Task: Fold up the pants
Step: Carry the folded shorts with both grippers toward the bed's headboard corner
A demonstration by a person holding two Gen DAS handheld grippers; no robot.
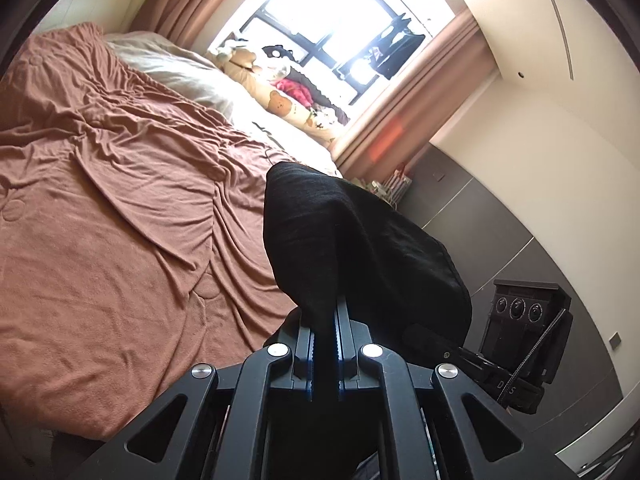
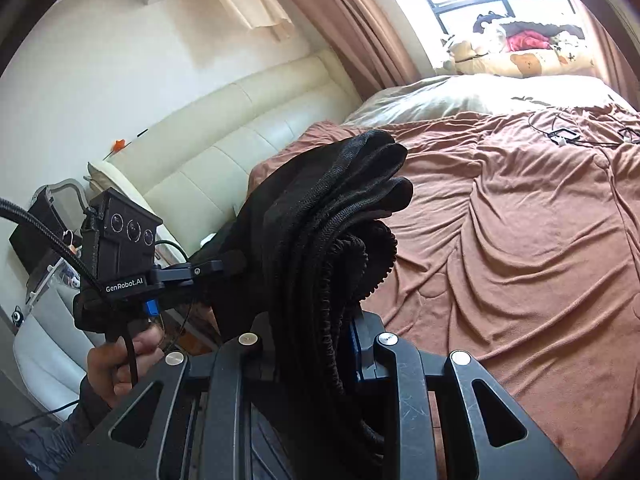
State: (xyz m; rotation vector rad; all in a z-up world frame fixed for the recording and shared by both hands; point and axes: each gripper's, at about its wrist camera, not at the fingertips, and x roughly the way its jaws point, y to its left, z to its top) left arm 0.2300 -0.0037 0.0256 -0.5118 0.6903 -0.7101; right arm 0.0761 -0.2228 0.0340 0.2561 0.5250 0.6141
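The black pants (image 1: 360, 240) hang bunched between both grippers, held up in the air beside the bed. My left gripper (image 1: 326, 312) is shut on a fold of the black cloth, which covers its fingertips. In the right wrist view the pants (image 2: 320, 232) show their gathered elastic waistband, and my right gripper (image 2: 320, 320) is shut on it; the cloth hides its fingertips. The left gripper's body (image 2: 128, 256) and the hand holding it show at the left of the right wrist view. The right gripper's body (image 1: 524, 340) shows at the right of the left wrist view.
The bed with a wrinkled brown blanket (image 1: 120, 200) lies ahead and below (image 2: 520, 220). Pillows and plush toys (image 1: 280, 92) sit by the bright window. A cream padded headboard (image 2: 240, 128) is at the left. Cables and a small device (image 2: 564, 134) lie on the blanket.
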